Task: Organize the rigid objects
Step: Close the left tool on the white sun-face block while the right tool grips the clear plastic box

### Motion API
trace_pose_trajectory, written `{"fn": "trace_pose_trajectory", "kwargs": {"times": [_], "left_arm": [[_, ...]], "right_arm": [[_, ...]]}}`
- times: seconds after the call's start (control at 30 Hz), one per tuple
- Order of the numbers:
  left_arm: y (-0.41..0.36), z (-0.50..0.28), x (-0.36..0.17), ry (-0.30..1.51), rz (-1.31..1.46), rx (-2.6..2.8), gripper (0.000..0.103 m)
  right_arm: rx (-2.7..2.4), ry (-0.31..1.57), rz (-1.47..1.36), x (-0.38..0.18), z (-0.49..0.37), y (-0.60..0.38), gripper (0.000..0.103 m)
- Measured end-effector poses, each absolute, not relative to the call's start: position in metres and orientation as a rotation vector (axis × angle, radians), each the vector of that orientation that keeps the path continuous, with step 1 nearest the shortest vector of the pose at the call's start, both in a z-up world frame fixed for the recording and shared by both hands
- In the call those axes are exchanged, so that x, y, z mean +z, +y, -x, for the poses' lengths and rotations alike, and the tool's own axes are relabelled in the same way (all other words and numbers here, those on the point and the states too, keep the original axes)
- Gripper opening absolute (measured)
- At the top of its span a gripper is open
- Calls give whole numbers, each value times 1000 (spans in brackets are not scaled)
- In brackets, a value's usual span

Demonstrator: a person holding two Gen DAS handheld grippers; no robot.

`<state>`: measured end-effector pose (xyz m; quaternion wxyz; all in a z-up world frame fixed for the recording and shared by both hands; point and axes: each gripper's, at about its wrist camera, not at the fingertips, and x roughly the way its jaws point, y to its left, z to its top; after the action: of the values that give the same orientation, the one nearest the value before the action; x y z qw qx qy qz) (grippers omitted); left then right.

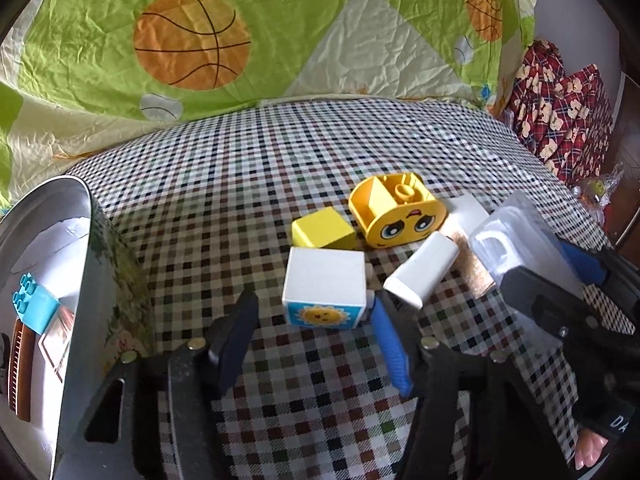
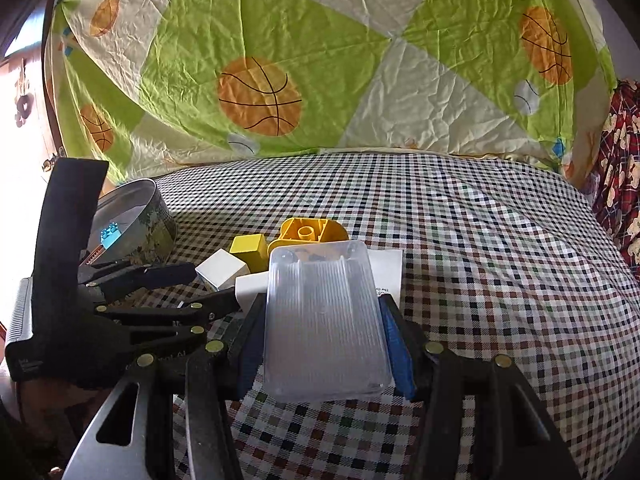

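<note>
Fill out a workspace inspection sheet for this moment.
Surface: checked tablecloth, wrinkled.
Job's things: white cube with sun face, yellow cube, yellow face block lying open side up, white oblong piece; round tin at left holds a blue studded brick.
Clutter: white card and brown sheet under the pile.
Grippers: left claw open, straddling the sun cube; right claw shut on a clear plastic case.
Cables: nothing seen.
Surroundings: basketball-print quilt behind; red patterned fabric at right.
</note>
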<state>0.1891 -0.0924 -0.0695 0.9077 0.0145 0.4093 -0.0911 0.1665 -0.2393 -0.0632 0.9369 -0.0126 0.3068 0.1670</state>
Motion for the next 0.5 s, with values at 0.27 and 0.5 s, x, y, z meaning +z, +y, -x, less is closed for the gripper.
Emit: {"fn": "trace_pose_trajectory", "kwargs": {"times": [0.27, 0.5], "left_arm": [[-92, -197, -73, 870, -5, -222, 42], [-88, -186, -63, 788, 4, -201, 42]], "right_arm": [[337, 626, 56, -73, -168, -221, 56], [323, 589, 55, -70, -163, -221, 56]]}}
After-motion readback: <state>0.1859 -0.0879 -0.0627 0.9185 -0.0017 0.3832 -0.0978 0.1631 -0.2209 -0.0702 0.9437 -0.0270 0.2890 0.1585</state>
